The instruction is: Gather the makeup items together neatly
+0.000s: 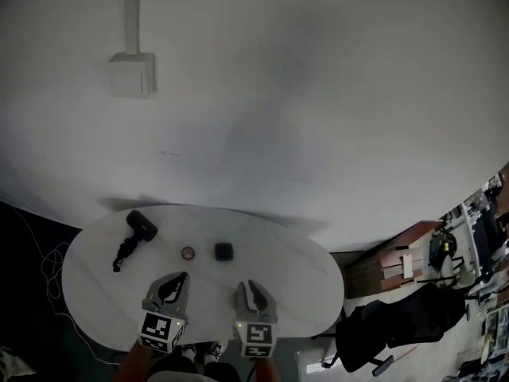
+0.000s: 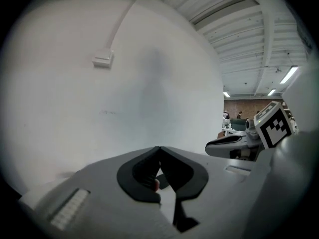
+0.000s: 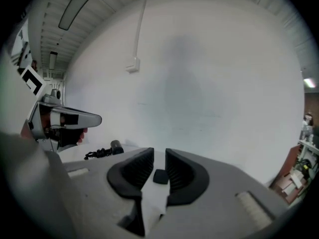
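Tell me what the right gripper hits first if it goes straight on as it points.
Likely the small black box on the table: it sits in line with the gap of the right gripper. Height is unclear, so it might pass over it.

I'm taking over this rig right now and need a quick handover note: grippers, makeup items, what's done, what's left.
Left gripper: fingers together, nothing held.
Right gripper: fingers slightly apart, empty.
Both are over the near side of the table.
Long black item far left, small round item mid-table, small black block right of it, all apart.
Done: nothing gathered.
Left: bring the three together neatly.
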`<action>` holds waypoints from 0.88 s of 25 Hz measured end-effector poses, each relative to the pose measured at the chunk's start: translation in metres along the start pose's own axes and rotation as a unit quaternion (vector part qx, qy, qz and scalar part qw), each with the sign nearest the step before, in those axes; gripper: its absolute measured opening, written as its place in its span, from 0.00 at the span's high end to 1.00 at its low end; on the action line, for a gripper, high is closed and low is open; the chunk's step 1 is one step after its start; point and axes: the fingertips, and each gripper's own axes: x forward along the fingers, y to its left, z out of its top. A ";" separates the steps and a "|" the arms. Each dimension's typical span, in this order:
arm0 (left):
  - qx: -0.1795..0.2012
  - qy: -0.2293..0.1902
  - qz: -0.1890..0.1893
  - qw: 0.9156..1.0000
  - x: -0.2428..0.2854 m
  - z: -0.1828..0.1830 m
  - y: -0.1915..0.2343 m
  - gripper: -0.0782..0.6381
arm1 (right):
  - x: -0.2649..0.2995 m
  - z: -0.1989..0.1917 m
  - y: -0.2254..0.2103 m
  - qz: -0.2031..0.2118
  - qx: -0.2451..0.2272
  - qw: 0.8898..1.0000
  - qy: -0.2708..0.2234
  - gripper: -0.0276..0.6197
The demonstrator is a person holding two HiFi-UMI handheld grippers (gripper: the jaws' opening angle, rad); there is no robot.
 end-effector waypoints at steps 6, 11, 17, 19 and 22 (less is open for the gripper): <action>0.007 -0.031 0.034 0.999 -0.020 0.031 0.009 0.88 | -0.011 0.044 0.011 0.017 -0.022 0.999 -0.047 0.92; 0.009 -0.037 0.048 0.998 -0.027 0.037 0.014 0.88 | -0.007 0.056 0.025 0.034 -0.032 0.997 -0.061 0.95; 0.011 -0.036 0.056 0.998 -0.032 0.041 0.014 0.88 | -0.007 0.055 0.033 0.050 -0.033 0.996 -0.058 0.95; 0.011 -0.035 0.058 0.998 -0.033 0.040 0.014 0.88 | -0.007 0.054 0.034 0.053 -0.032 0.996 -0.058 0.95; 0.009 -0.032 0.062 0.998 -0.033 0.037 0.017 0.88 | -0.003 0.054 0.038 0.060 -0.033 0.996 -0.055 0.95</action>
